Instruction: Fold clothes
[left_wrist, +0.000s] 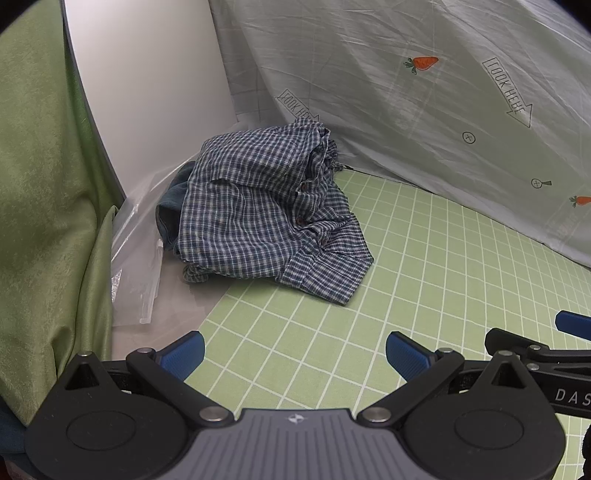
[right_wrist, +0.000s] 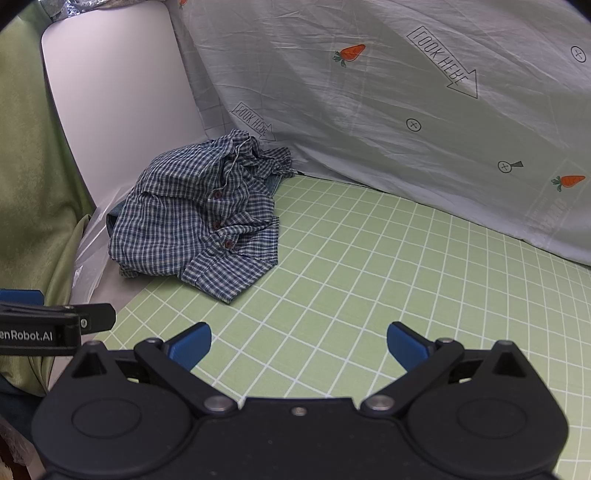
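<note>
A crumpled blue-and-white checked shirt (left_wrist: 266, 214) lies in a heap at the far left of the green gridded cloth (left_wrist: 424, 295); the right wrist view shows the shirt (right_wrist: 199, 221) with its dark buttons up. A darker blue garment (left_wrist: 171, 206) pokes out from under its left side. My left gripper (left_wrist: 295, 354) hovers open over the cloth, well short of the shirt, nothing between its blue pads. My right gripper (right_wrist: 299, 345) is open too, empty, beside the left one, also short of the shirt. The right gripper's finger (left_wrist: 572, 325) shows at the left view's right edge.
A pale sheet with carrot prints (left_wrist: 424, 92) hangs along the back. A white panel (left_wrist: 147, 92) stands at the left rear, with clear plastic bags (left_wrist: 136, 273) at its foot. A green curtain (left_wrist: 40, 184) hangs at the far left.
</note>
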